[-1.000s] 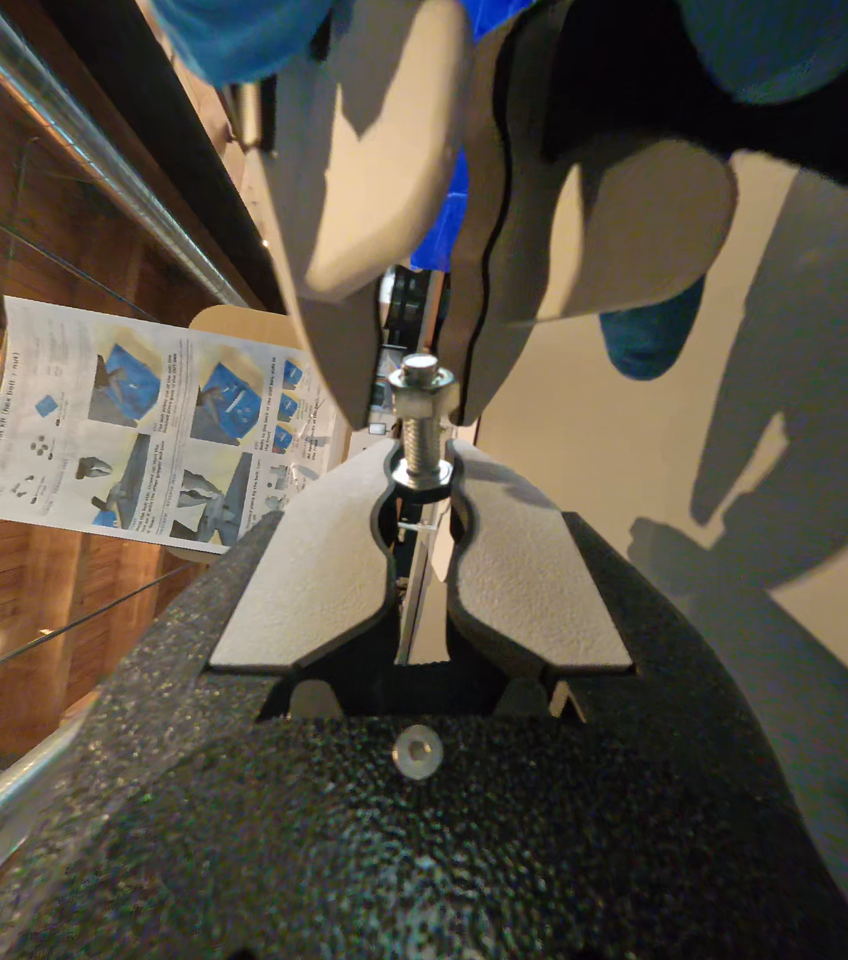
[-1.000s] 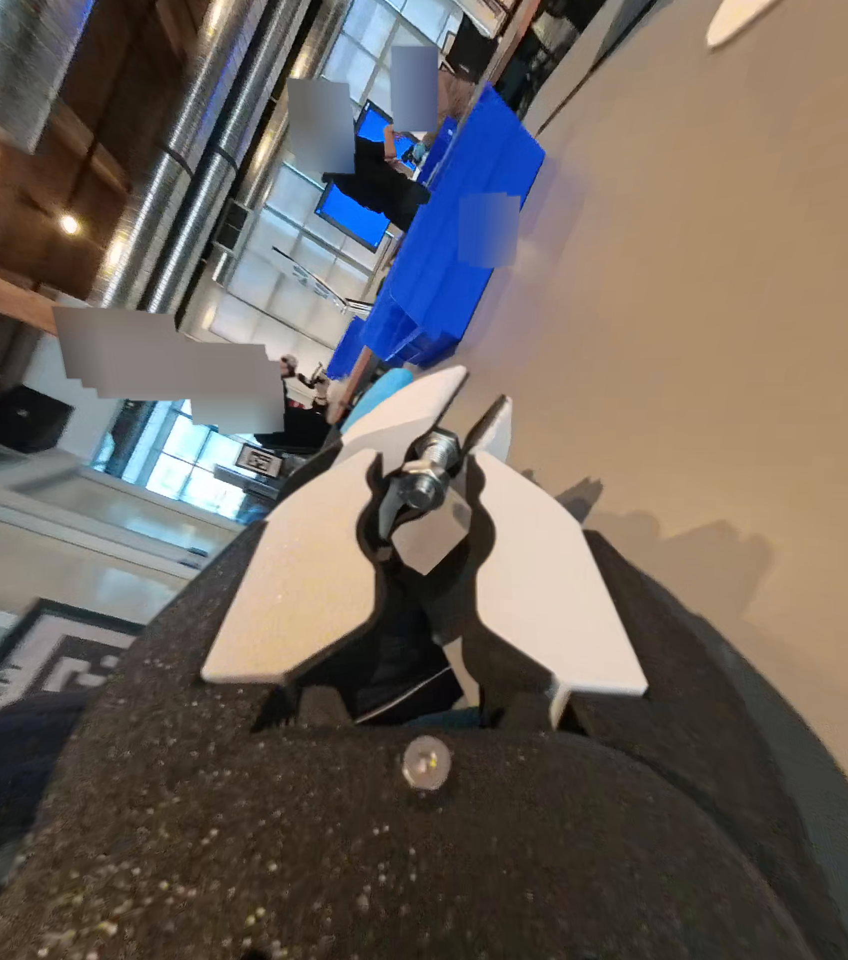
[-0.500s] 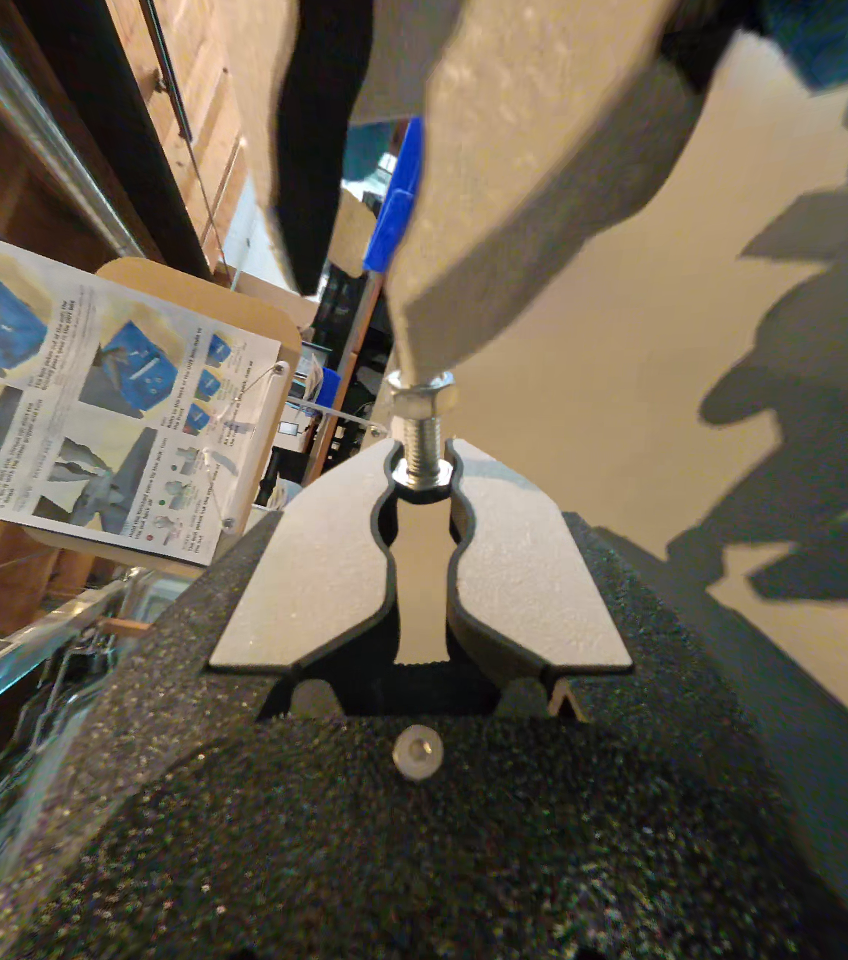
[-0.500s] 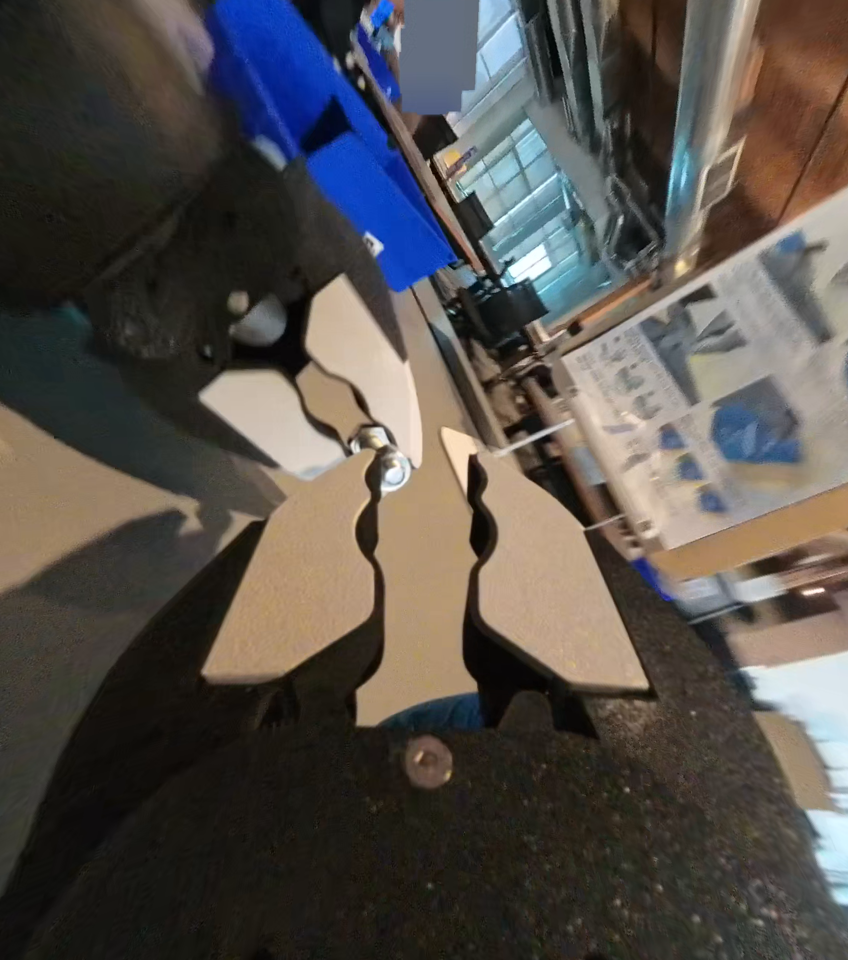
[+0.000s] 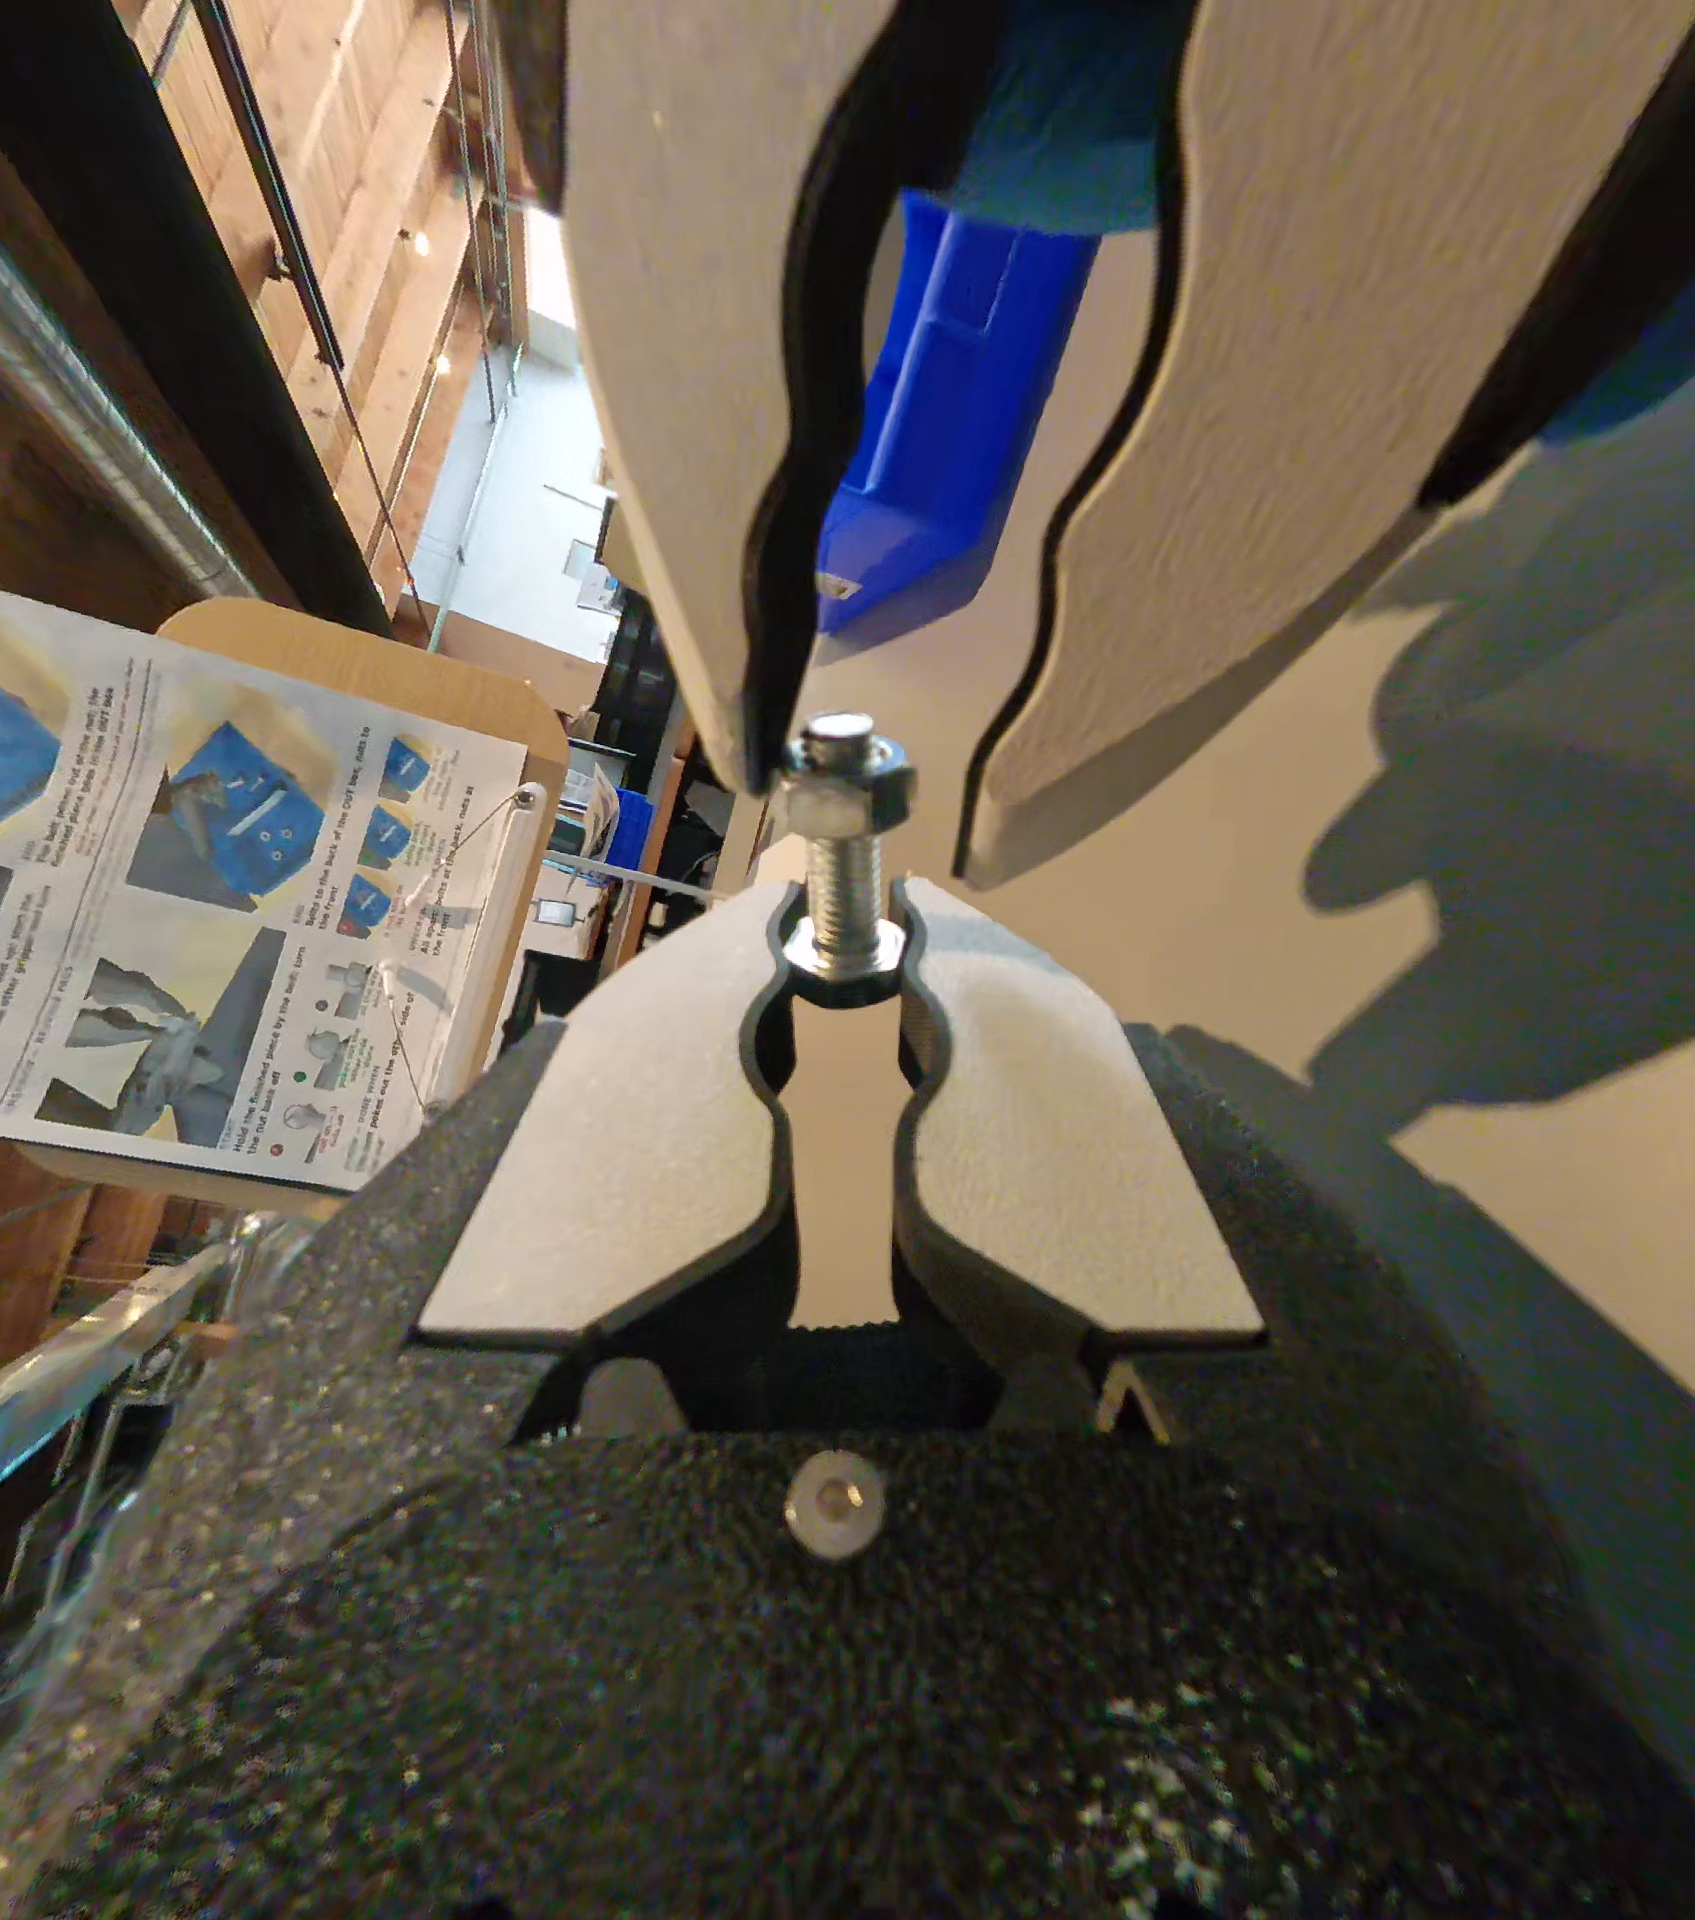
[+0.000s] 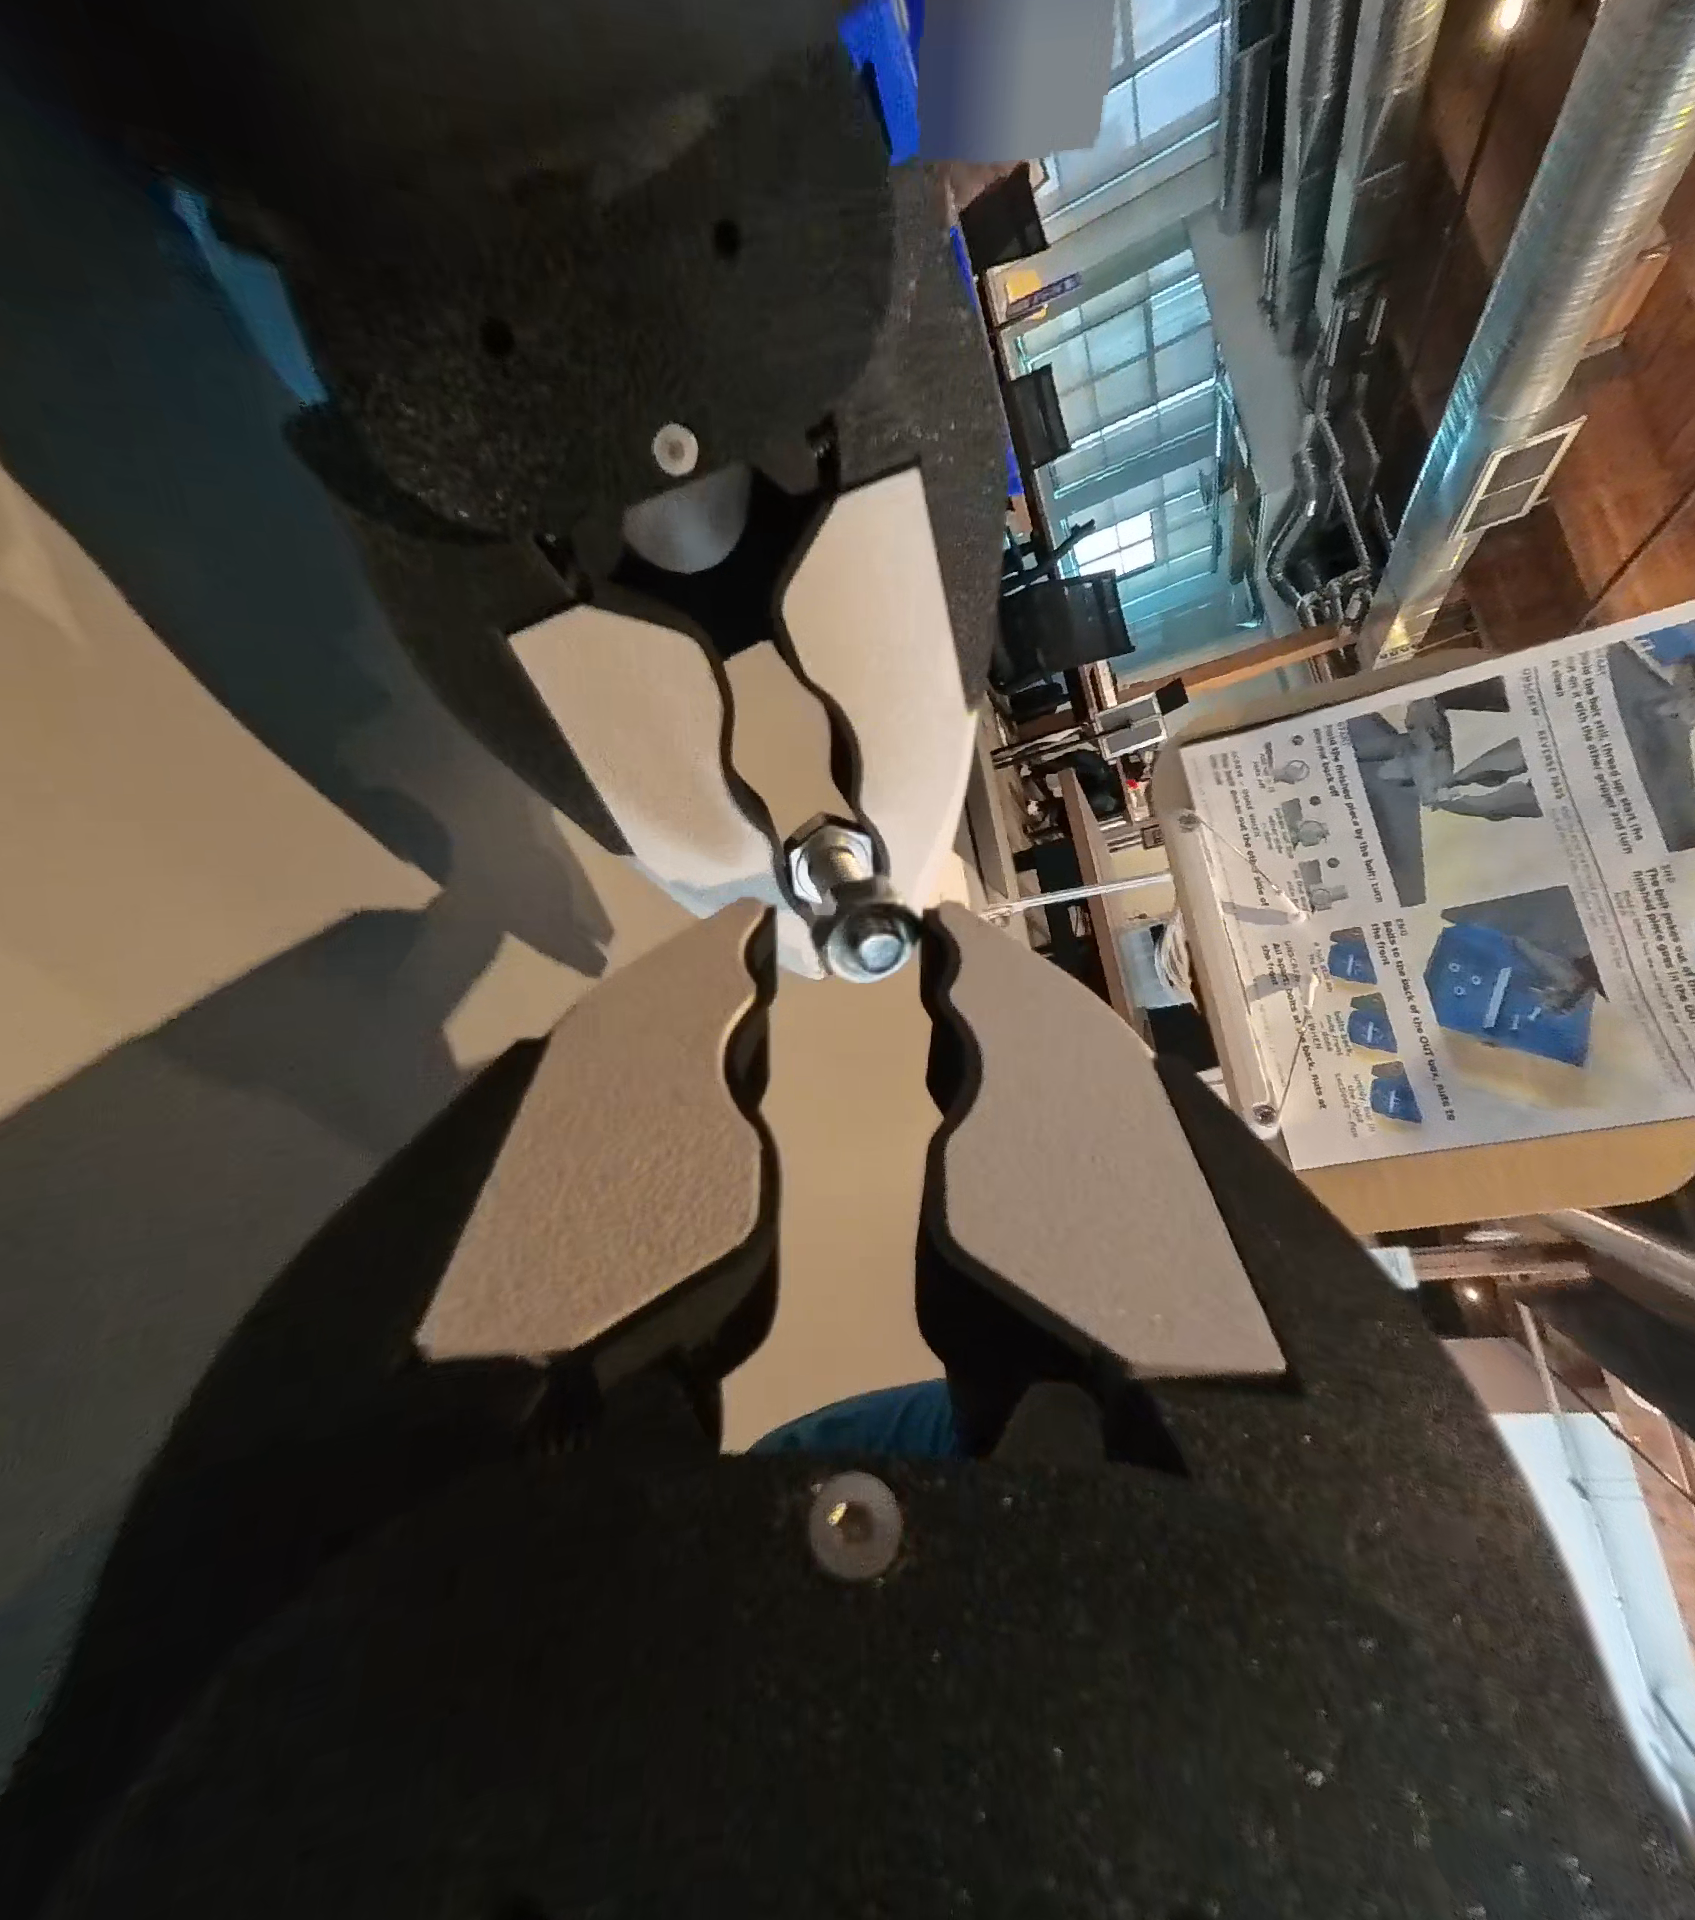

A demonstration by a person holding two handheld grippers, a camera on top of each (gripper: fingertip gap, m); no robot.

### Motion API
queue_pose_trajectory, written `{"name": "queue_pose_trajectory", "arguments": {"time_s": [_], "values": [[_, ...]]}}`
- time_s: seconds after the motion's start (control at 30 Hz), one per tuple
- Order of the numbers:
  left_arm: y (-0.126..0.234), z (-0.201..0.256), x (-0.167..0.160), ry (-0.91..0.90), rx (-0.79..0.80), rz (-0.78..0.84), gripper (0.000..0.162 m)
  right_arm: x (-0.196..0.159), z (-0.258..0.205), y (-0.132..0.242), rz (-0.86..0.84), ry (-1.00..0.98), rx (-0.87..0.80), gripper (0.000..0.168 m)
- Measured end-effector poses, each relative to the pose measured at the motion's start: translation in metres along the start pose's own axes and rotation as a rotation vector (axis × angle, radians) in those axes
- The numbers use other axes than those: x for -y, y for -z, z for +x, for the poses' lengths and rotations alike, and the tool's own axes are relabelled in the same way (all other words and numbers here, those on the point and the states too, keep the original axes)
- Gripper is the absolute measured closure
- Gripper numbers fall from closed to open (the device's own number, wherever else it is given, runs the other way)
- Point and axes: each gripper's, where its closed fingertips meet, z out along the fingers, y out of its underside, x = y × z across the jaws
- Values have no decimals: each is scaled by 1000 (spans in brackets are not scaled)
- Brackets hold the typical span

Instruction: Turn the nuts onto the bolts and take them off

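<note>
Left gripper [image 5: 843,914] clenched on threaded silver steel bolt [image 5: 845,894], frame centre. Right gripper [image 6: 843,925] released, textured grey fingers [image 6: 614,1132] flanking hexagonal steel nut [image 5: 848,790].

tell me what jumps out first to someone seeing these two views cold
Dead centre of both views, a silver bolt is pinched by its head in the left gripper, with a hex nut threaded near its free end. The right gripper faces it tip to tip, fingers spread either side of the nut. Off to the side, a printed instruction sheet on a wooden board catches the eye.
</note>
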Motion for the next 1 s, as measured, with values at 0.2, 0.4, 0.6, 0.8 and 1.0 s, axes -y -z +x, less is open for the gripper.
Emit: {"name": "queue_pose_trajectory", "arguments": {"time_s": [0.2,0.4,0.6,0.8,1.0], "values": [[0,-2,-2,-48,31,-25,147,0,4,-3,-24,-155,-6,150],[1,-11,-5,-60,89,-50,147,3,10,-8,1,-697,74,150],[1,-16,-8,-112,137,-88,147,0,13,-11,70,-1332,201,150],[0,-13,-6,-152,139,-95,147,-7,14,-12,169,-1875,326,150],[-1,-9,-7,-116,108,-89,148,-3,20,-11,181,-1682,263,136]]}}
